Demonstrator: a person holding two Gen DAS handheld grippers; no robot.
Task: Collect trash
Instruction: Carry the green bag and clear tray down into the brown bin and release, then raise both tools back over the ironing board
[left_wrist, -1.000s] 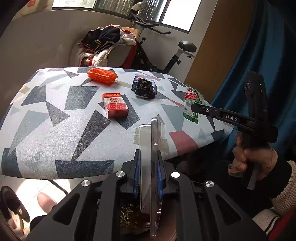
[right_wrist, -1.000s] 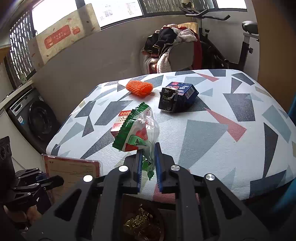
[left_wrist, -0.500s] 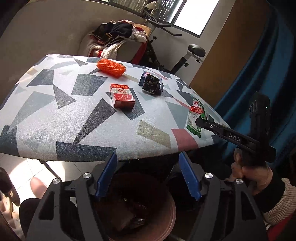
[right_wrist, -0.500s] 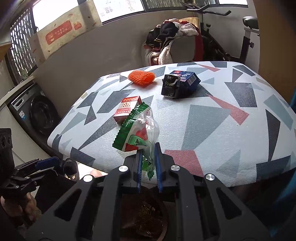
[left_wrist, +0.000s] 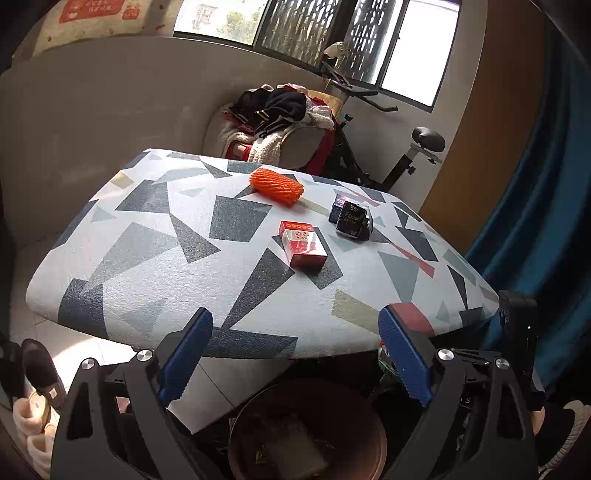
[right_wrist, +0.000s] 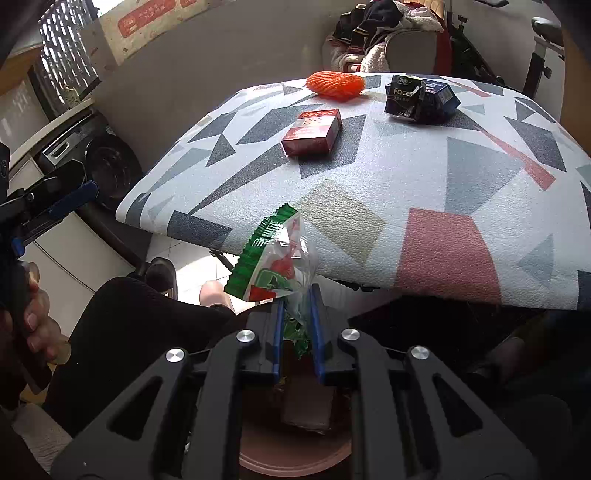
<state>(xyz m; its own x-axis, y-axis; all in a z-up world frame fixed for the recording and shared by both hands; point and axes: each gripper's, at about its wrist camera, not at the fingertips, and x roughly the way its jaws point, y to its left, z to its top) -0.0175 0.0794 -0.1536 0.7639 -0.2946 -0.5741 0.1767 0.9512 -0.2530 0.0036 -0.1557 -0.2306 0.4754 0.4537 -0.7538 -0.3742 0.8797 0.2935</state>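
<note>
My left gripper is open and empty, held over a brown trash bin below the table's near edge; a flat clear package lies inside the bin. My right gripper is shut on a green, red and clear snack wrapper, held above the same bin. On the patterned table lie a red box, an orange foam net and a dark tissue pack. All three also show in the right wrist view: red box, net, pack.
A chair piled with clothes and an exercise bike stand behind the table. A blue curtain hangs at the right. A washing machine stands left of the table. Slippers lie on the floor.
My left gripper opened and let the clear flat package drop into the bin. My right gripper moved with the wrapper from over the table down to above the bin.
</note>
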